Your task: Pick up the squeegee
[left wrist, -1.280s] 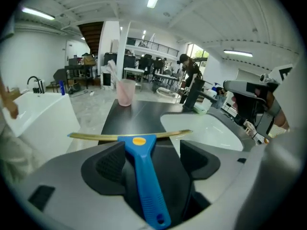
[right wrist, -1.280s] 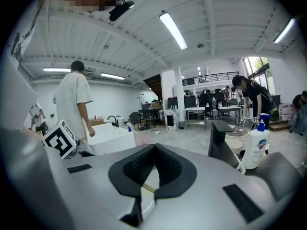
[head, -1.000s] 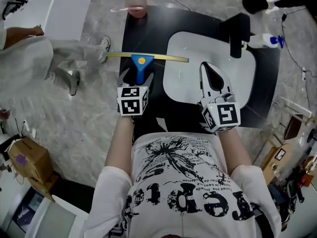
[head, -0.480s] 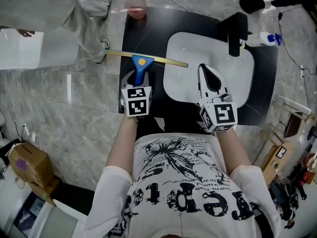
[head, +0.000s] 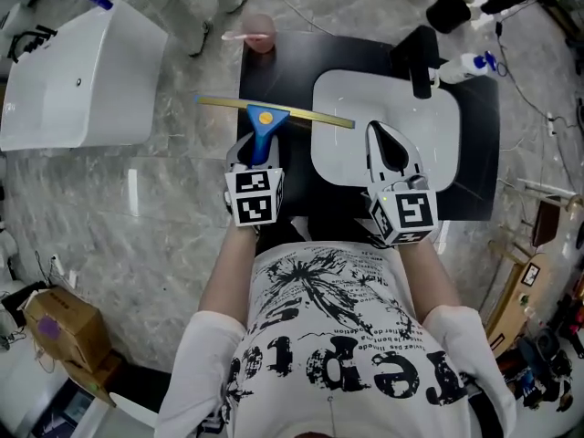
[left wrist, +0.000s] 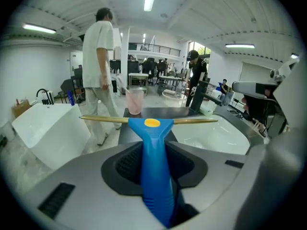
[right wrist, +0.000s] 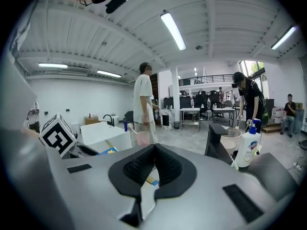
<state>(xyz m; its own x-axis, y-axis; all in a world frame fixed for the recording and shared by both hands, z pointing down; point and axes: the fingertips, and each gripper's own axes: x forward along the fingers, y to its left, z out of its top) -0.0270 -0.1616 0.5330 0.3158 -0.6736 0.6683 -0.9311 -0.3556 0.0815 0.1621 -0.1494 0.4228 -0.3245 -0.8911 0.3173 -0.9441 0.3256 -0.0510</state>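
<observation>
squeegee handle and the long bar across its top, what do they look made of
Squeegee handle: looks like moulded plastic, solid blue, matte, with ribbed grooves. Bar: thin and straight with a brassy gold sheen, probably metal, though coated plastic can't be ruled out.

squeegee (head: 265, 119): blue handle, yellow dot, gold crossbar blade; handle pinched between jaws of left gripper (head: 256, 146), blade roughly level.
</observation>
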